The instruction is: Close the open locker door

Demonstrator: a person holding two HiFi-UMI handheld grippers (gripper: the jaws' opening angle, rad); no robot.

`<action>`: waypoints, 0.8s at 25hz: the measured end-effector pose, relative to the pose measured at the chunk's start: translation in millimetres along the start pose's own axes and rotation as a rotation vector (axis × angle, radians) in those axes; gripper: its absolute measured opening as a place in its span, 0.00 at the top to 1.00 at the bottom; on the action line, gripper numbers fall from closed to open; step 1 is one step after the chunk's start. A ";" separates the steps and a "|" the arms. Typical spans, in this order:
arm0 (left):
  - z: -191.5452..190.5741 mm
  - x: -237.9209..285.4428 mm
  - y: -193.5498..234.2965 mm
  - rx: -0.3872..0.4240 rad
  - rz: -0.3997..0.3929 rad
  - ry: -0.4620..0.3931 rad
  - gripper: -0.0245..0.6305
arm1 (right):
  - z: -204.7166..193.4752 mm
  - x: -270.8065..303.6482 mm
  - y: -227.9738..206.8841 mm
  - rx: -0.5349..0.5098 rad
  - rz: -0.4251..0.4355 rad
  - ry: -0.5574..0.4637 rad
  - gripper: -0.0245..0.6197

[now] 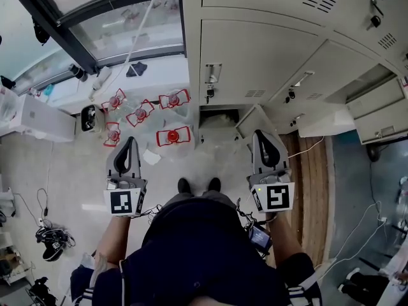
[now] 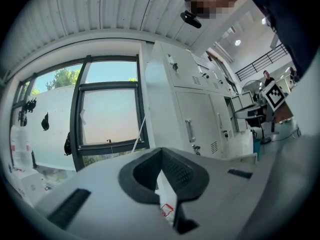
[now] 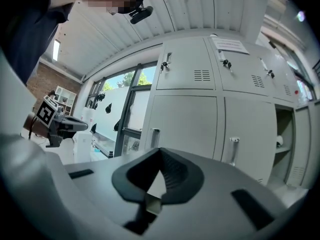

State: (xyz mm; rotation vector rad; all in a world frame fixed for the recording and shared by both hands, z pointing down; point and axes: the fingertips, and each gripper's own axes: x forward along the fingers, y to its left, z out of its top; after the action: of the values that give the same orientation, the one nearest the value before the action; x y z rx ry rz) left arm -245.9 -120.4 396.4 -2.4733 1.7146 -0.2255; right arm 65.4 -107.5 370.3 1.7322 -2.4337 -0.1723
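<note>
A bank of pale grey lockers (image 1: pixel 268 37) stands ahead of me. In the head view one low locker (image 1: pixel 218 121) stands open, its door (image 1: pixel 256 123) swung out towards my right gripper (image 1: pixel 260 133). That gripper is shut with nothing in it, its tip just short of the door's edge. My left gripper (image 1: pixel 131 139) is held level with it to the left, over the floor, shut and empty too. In the right gripper view, beyond the gripper (image 3: pixel 159 152), are closed doors and an open compartment (image 3: pixel 283 134) at far right. The left gripper view shows the gripper (image 2: pixel 159 152) before closed lockers (image 2: pixel 192 109).
Several water bottles with red labels (image 1: pixel 141 114) lie on the floor left of the open locker. A window (image 1: pixel 121 24) runs along the left wall, with a white box (image 1: pixel 38 118) below it. Another open locker door (image 1: pixel 382 116) hangs at right. Cables (image 1: pixel 51 236) lie at lower left.
</note>
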 end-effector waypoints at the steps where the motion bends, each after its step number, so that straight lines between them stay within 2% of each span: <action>1: 1.0 -0.9 -0.5 0.002 -0.002 -0.006 0.96 | -1.5 -3.3 -0.5 0.005 -0.006 0.004 0.96; 5: 6.7 -5.2 -3.6 -0.018 -0.002 -0.019 0.96 | -9.2 -14.6 -3.4 0.039 -0.027 0.022 0.96; 12: 0.3 -12.8 -7.7 -0.015 -0.010 -0.003 0.96 | -13.1 -22.5 -8.4 0.037 -0.044 0.038 0.96; 20: -3.9 -13.3 -8.9 -0.033 0.020 0.003 0.96 | -21.1 -19.8 -0.3 -0.030 -0.031 0.067 0.96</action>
State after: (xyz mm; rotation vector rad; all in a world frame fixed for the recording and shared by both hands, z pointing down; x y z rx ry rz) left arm -243.1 -104.8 401.2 -2.4788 1.7576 -0.2003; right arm 76.0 -89.0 389.9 1.7346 -2.3464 -0.1508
